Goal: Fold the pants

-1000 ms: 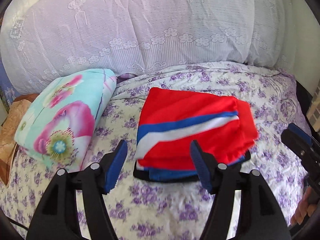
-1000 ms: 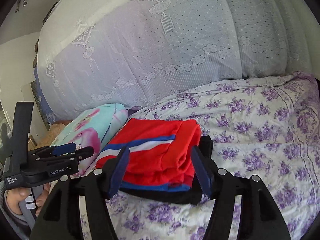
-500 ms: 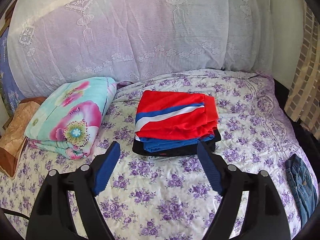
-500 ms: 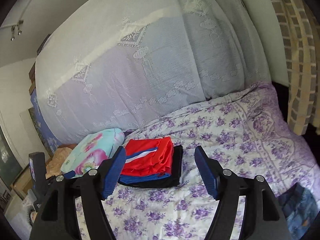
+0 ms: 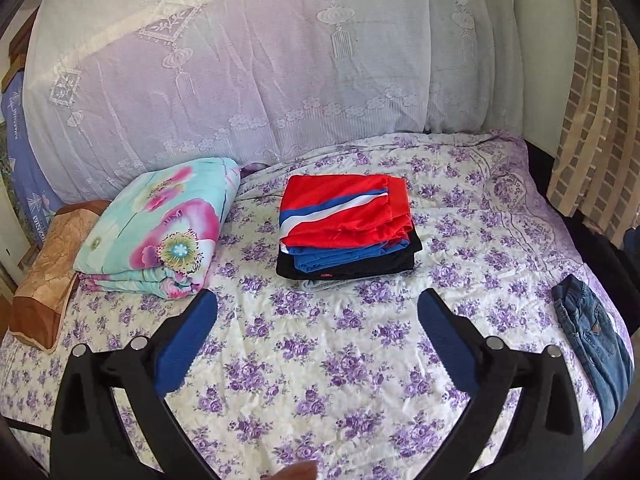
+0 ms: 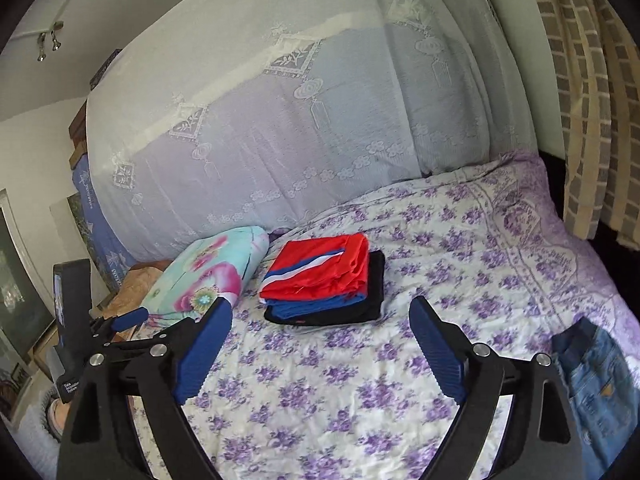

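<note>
A stack of folded pants (image 5: 346,226) (image 6: 324,280) lies on the bed, red ones with a blue and white stripe on top, blue and black ones beneath. My left gripper (image 5: 318,304) hovers well short of the stack, its jaws opening with only bedsheet between them. My right gripper (image 6: 322,312) also stands back from the stack, jaws opening and empty. Blue jeans (image 5: 592,336) (image 6: 600,376) lie crumpled at the bed's right edge. The left gripper's body (image 6: 88,320) shows at the left of the right wrist view.
The bed carries a purple-flowered sheet (image 5: 320,380) (image 6: 340,392). A folded floral quilt (image 5: 160,232) (image 6: 208,276) and a brown pillow (image 5: 44,276) lie left of the stack. A white lace cover (image 5: 260,80) rises behind. Checked curtains (image 5: 596,120) hang at the right.
Both grippers have drawn back and up from the folded stack, which now looks smaller and farther off. Their jaws have spread wider. The jeans came into view at the right.
</note>
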